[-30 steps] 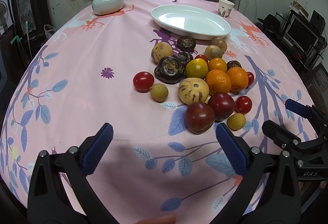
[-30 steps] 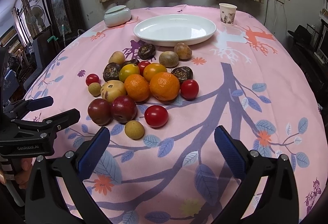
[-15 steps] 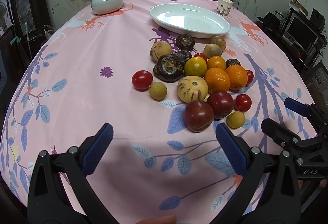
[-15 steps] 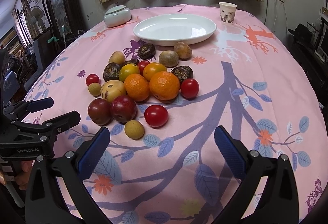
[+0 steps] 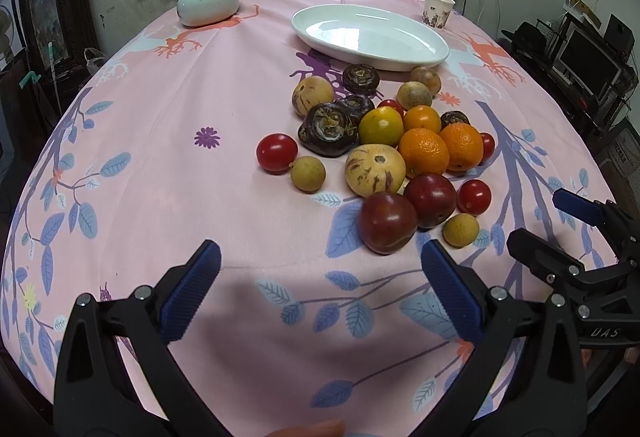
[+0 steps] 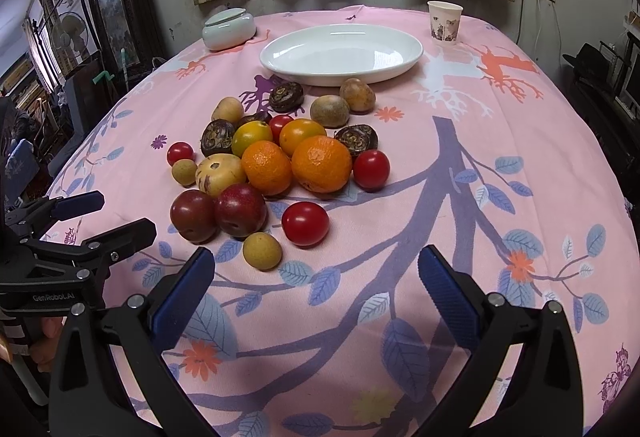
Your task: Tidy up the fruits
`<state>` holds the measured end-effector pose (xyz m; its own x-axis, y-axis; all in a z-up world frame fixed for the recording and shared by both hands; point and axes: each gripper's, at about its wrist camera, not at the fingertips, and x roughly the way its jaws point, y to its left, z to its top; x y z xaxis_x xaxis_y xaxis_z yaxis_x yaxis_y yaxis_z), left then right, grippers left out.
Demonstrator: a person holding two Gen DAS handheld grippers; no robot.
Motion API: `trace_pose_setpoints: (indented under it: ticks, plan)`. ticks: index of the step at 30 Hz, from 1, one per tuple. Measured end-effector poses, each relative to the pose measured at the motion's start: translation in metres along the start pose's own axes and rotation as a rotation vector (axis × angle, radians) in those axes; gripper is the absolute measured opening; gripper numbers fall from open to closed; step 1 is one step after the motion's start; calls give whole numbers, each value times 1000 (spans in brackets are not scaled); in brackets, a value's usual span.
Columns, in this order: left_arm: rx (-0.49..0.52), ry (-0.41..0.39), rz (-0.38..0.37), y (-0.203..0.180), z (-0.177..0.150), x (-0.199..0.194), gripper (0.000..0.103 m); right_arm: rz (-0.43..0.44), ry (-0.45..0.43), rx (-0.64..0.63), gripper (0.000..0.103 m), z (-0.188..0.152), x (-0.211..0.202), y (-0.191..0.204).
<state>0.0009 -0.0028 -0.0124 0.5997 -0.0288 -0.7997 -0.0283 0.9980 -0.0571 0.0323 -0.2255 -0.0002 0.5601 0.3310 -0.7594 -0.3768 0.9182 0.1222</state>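
Note:
A heap of fruit lies mid-table: two oranges [image 6: 320, 163], dark plums [image 5: 386, 221], red tomatoes [image 6: 305, 223], a striped yellow melon [image 5: 375, 169], dark wrinkled fruits [image 5: 329, 129] and small tan fruits [image 6: 262, 251]. Behind the heap stands an empty white oval plate [image 6: 304, 71]. My left gripper [image 5: 320, 293] is open, low over the cloth, just short of the nearest plum. My right gripper [image 6: 316, 289] is open too, a little in front of the near tan fruit and tomato. Nothing is held between either pair of fingers.
A pale lidded jar [image 5: 208, 3] sits at the back left and a paper cup [image 6: 445, 21] at the back right. The pink patterned tablecloth [image 6: 500, 141] covers the round table. Furniture and a monitor crowd the right side; cabinets stand at the left.
The left gripper has drifted slightly, so the fruit sits a touch lower and closer in its view. The right gripper has barely moved. Both stay open.

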Motion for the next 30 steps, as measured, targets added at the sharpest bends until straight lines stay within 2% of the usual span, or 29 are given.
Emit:
trace_pose_setpoints:
  ticks: [3, 6, 23, 27, 30]
  plan:
    - [0, 5, -13, 1, -1, 1, 101, 0, -2, 2, 102, 0, 0, 0]
    - [4, -3, -90, 4, -3, 3, 101, 5, -8, 12, 102, -1, 1, -2]
    - [23, 28, -49, 9, -2, 14, 101, 34, 23, 16, 102, -2, 5, -8]
    - [28, 30, -48, 7, -2, 14, 101, 29, 18, 12, 102, -3, 4, -8]
    - [28, 42, -43, 7, -3, 17, 101, 11, -17, -20, 102, -4, -1, -4]
